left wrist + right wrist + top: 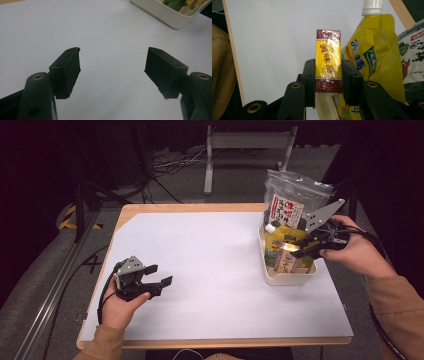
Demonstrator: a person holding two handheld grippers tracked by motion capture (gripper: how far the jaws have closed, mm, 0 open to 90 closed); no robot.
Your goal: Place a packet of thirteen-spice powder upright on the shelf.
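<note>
My right gripper [296, 248] is shut on a yellow and dark red wrapped box [328, 63], its pads pressing both narrow sides; the box [287, 248] hangs just over the cream tray [280, 276] at the table's right. In that tray stand a yellow spouted pouch [372, 50] with a white cap and a clear bag [295, 200] with a printed label. My left gripper [159, 275] lies low at the table's front left, open, with nothing between its jaws [112, 70]. The tray's corner [172, 15] shows far off in the left gripper view.
A white sheet [210, 265] covers most of the wooden table [135, 211]. Behind the table are a metal stand [247, 142] and cables on the floor. A person's sleeves enter from the bottom corners.
</note>
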